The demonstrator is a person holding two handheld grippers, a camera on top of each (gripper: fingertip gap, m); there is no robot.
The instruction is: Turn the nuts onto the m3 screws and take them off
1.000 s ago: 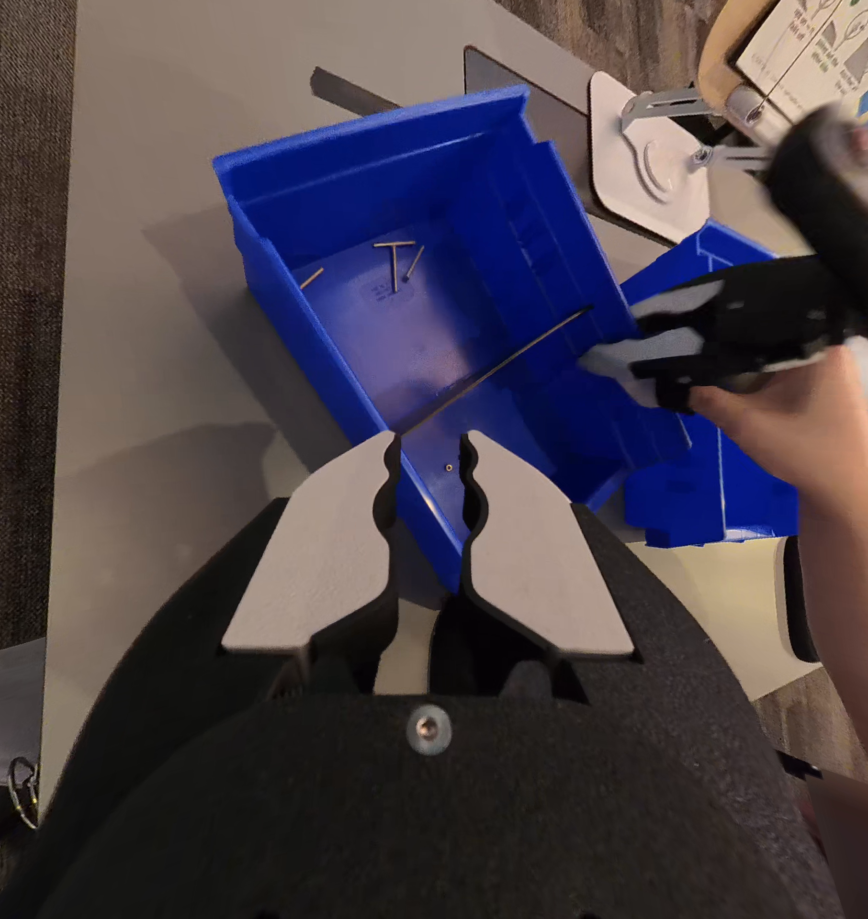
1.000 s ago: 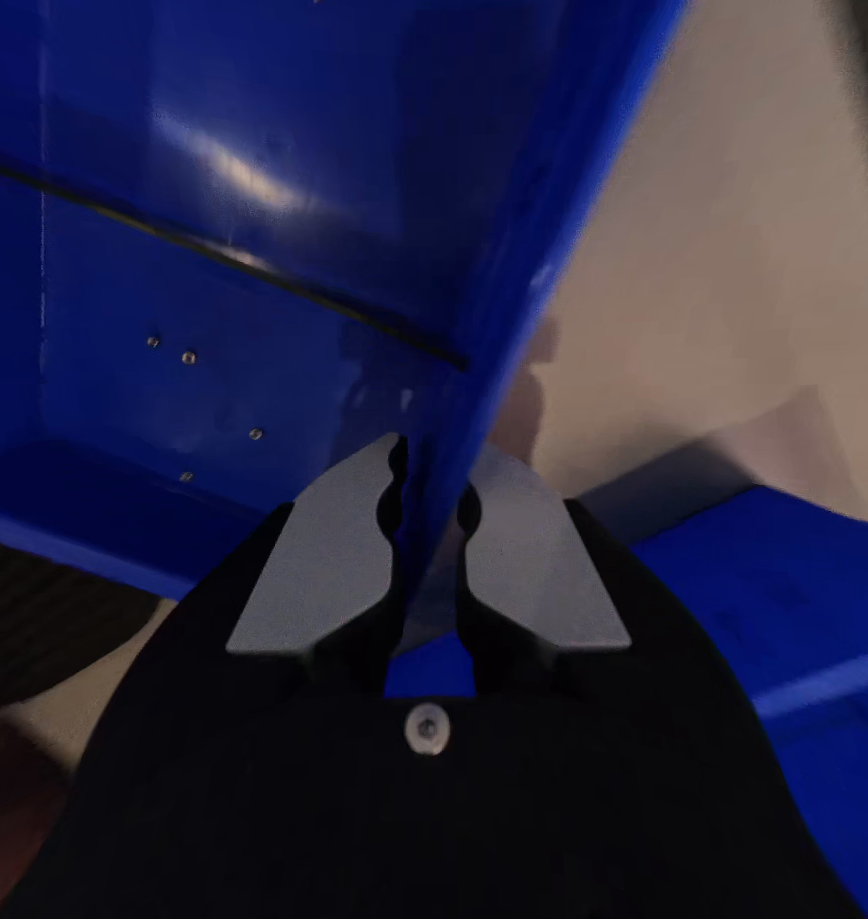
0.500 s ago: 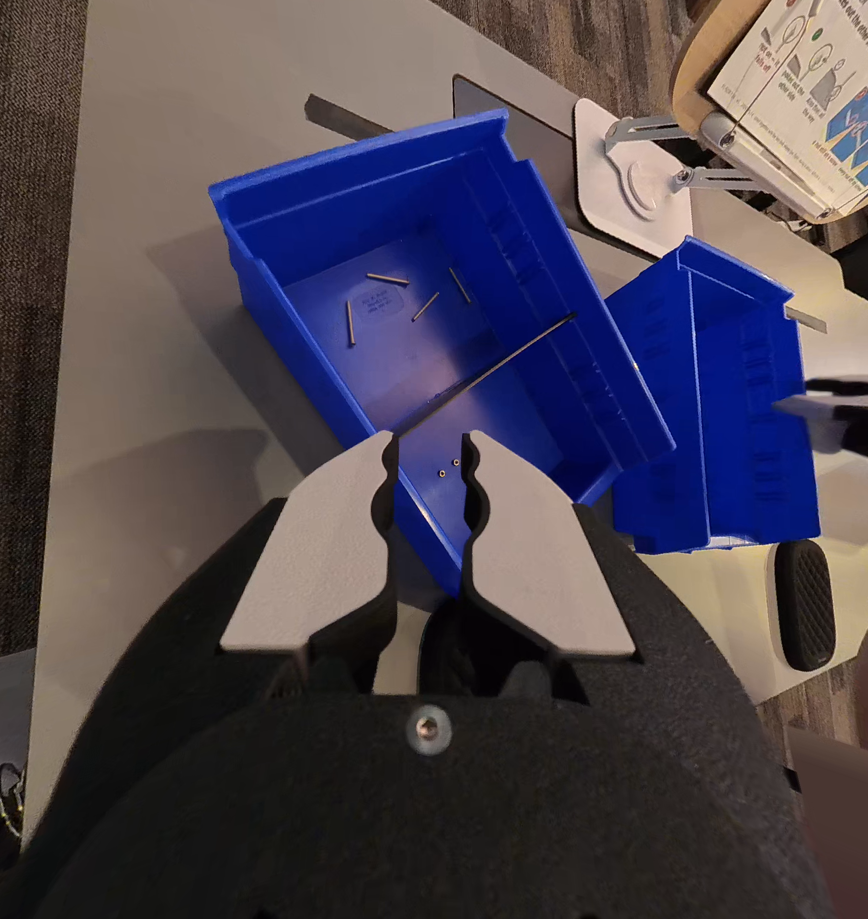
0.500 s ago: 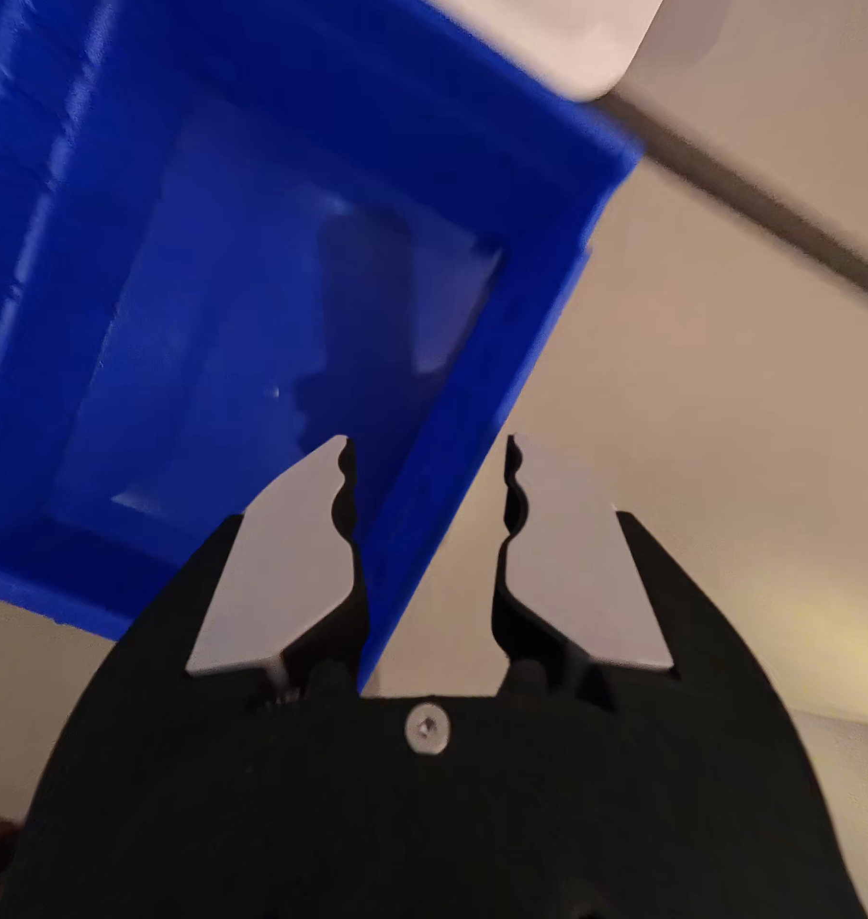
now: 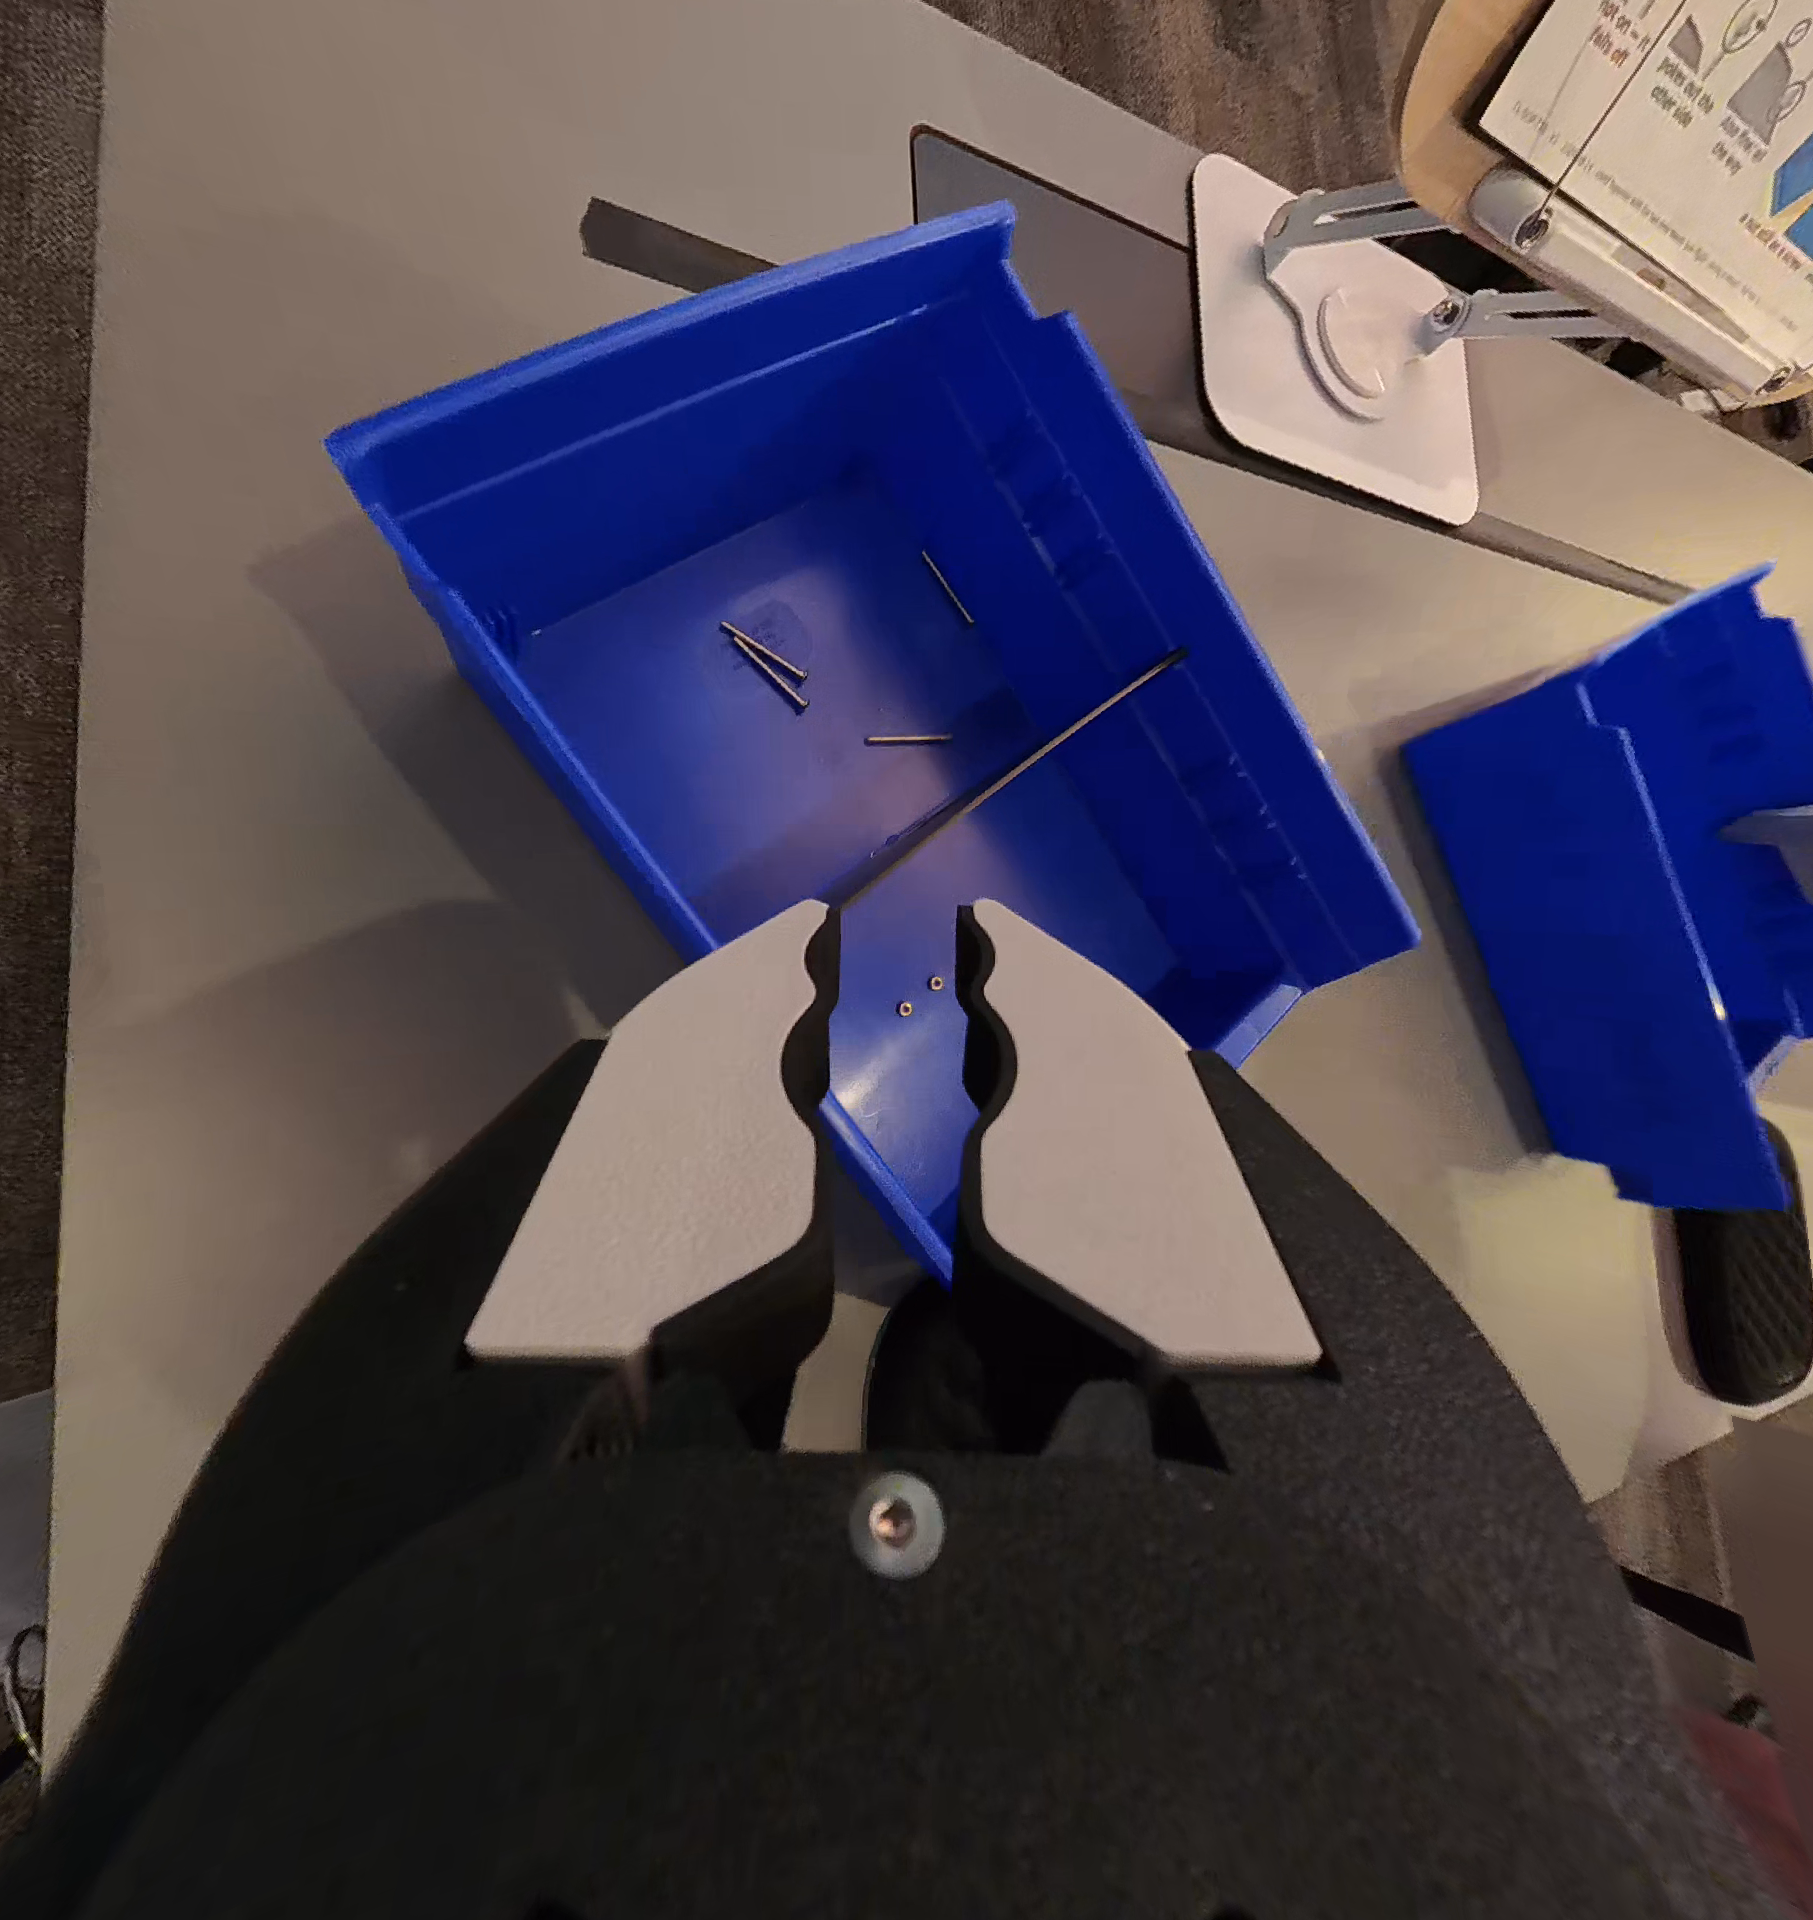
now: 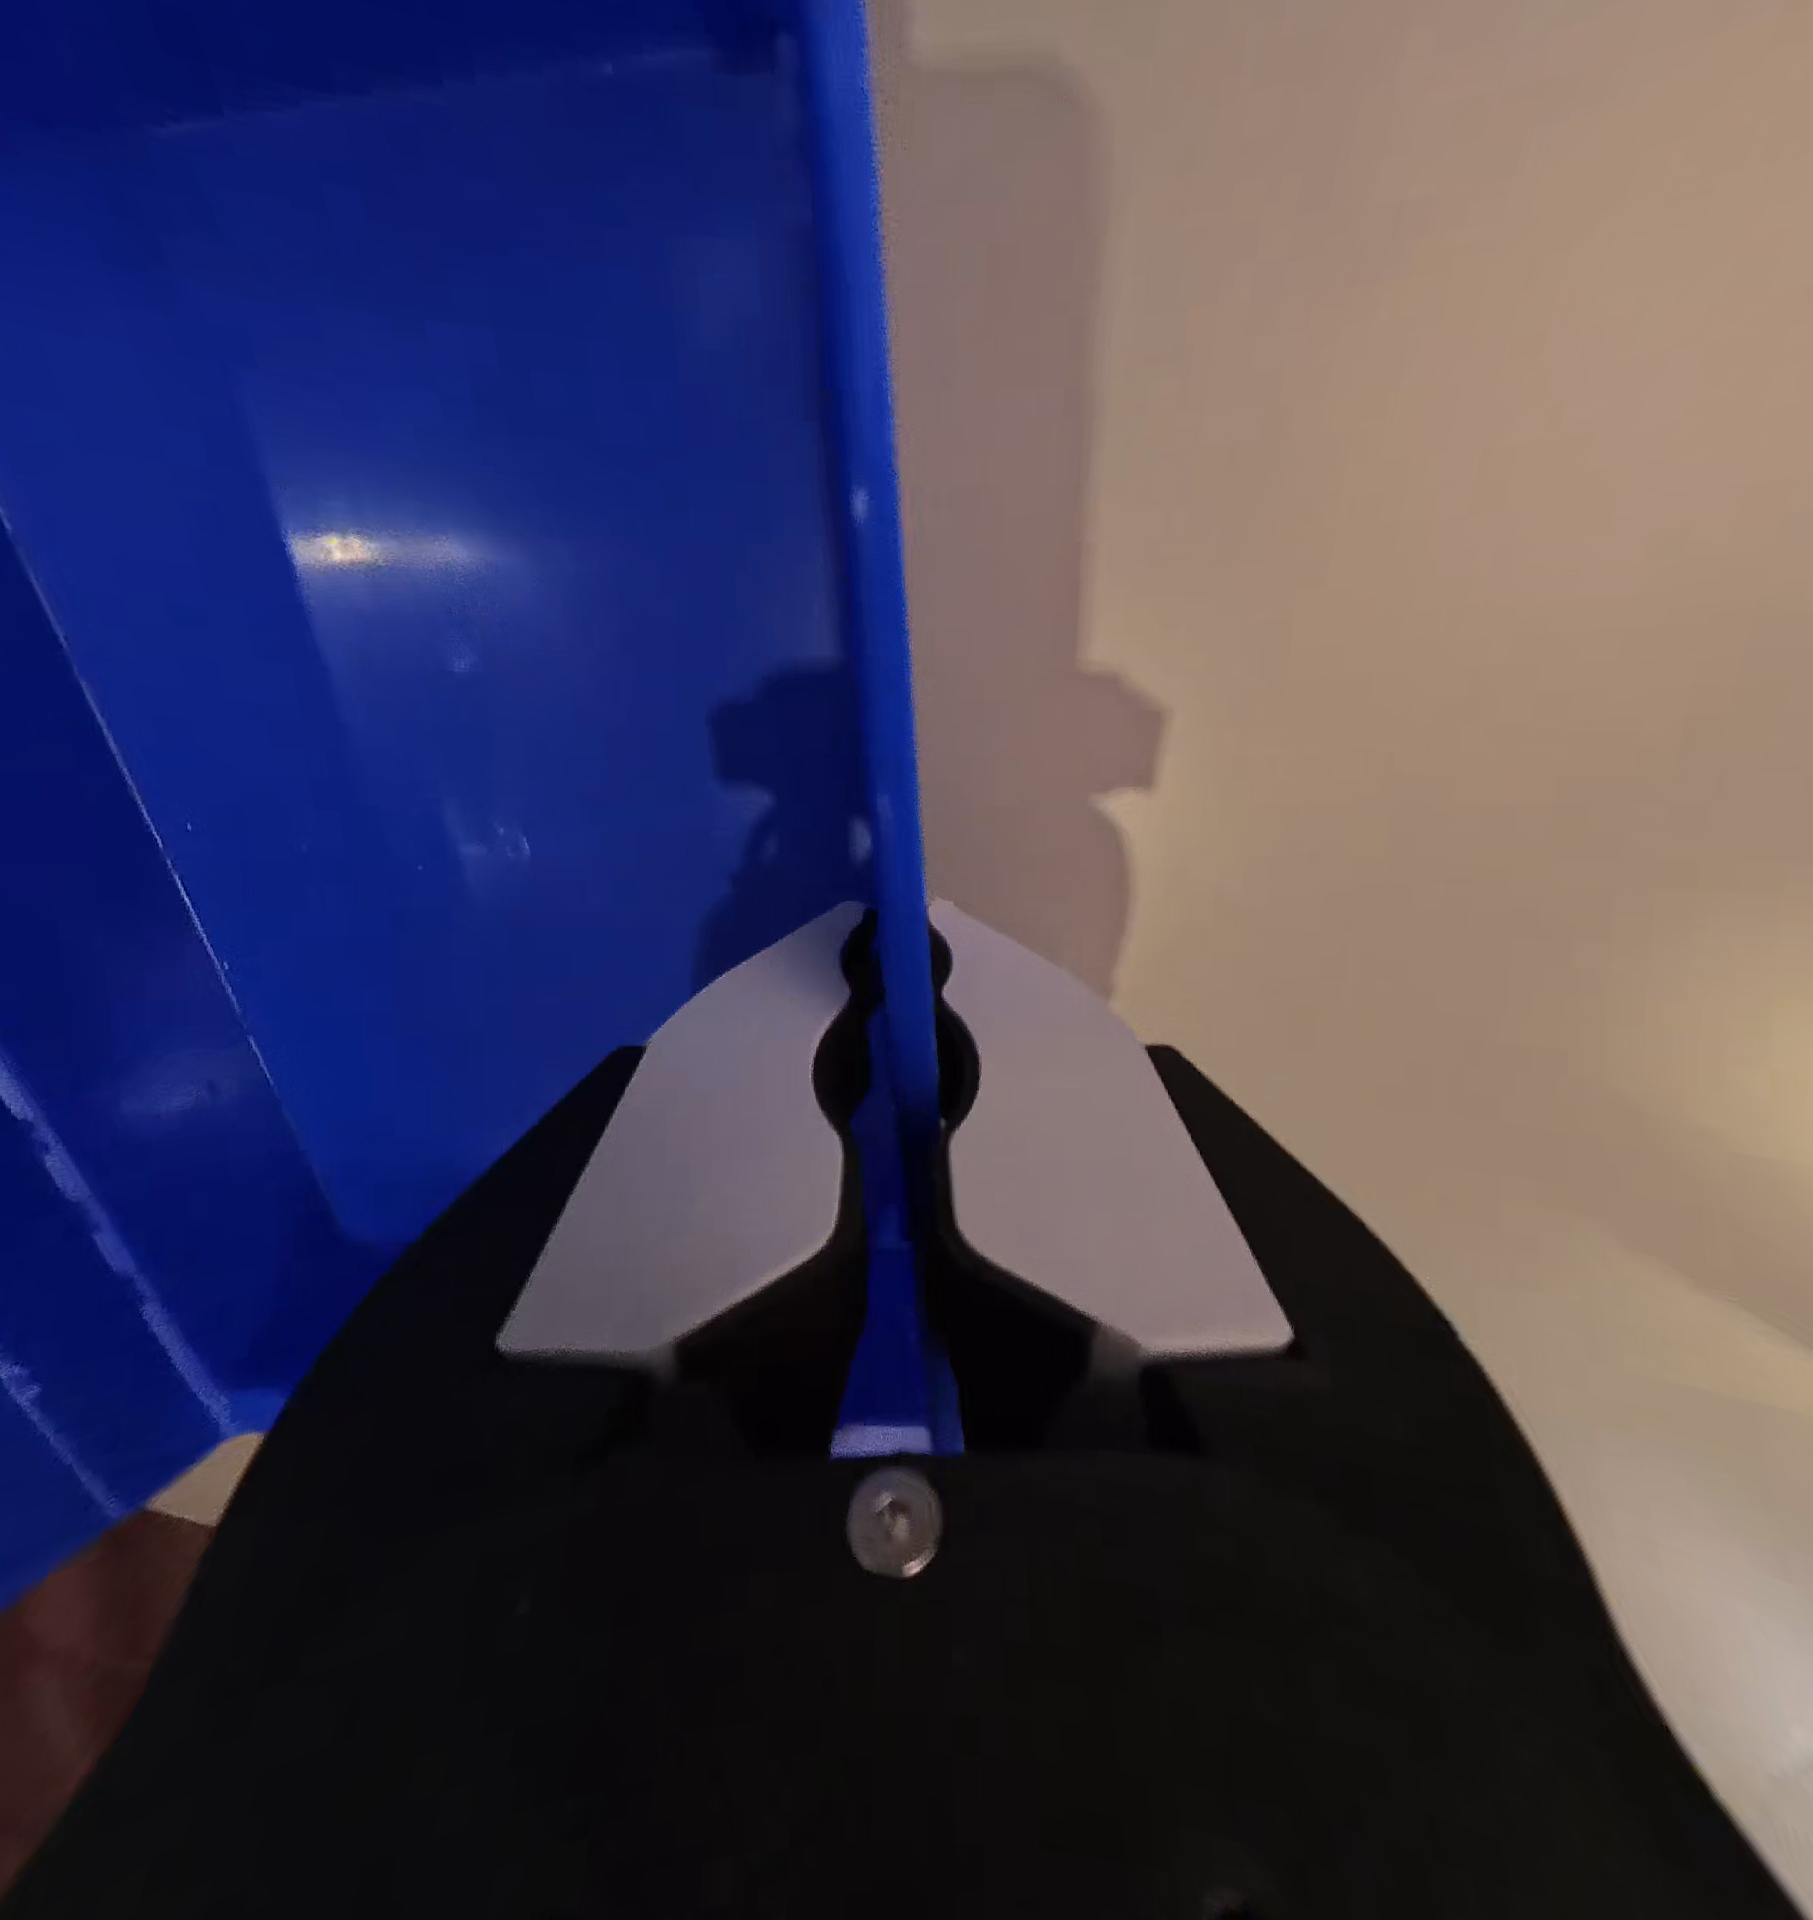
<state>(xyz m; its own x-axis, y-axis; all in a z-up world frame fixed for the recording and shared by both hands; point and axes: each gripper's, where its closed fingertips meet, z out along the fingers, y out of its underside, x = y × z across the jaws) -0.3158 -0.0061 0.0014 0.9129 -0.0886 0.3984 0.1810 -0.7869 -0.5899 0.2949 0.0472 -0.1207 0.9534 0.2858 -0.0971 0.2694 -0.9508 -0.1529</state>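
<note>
In the left wrist view my left gripper (image 5: pixel 894 920) is shut on the near corner wall of a large blue bin (image 5: pixel 1141 727). A thin black divider (image 5: pixel 1037 769) crosses the bin. Several long thin screws (image 5: pixel 767 655) lie on its floor beyond the divider. Two small nuts (image 5: pixel 920 995) lie on the floor between my fingertips. A smaller blue bin (image 5: pixel 1608 914) stands to the right. My right gripper (image 6: pixel 894 914) is shut on that smaller bin's (image 6: pixel 466 623) thin side wall. Its finger also shows at the far right of the left wrist view (image 5: pixel 1806 847).
Both bins rest on a grey table (image 5: pixel 310 935), whose left edge meets dark carpet. A white stand base (image 5: pixel 1328 364) and a round wooden board with printed sheets (image 5: pixel 1660 135) are at the back right. A black oval object (image 5: pixel 1743 1288) lies under the small bin's near end. My hands' fingertips stand some 60 centimeters from each other.
My right gripper let go of the large bin's right wall, opened, moved right to the smaller bin and shut on its wall. The screws in the large bin shifted about.
</note>
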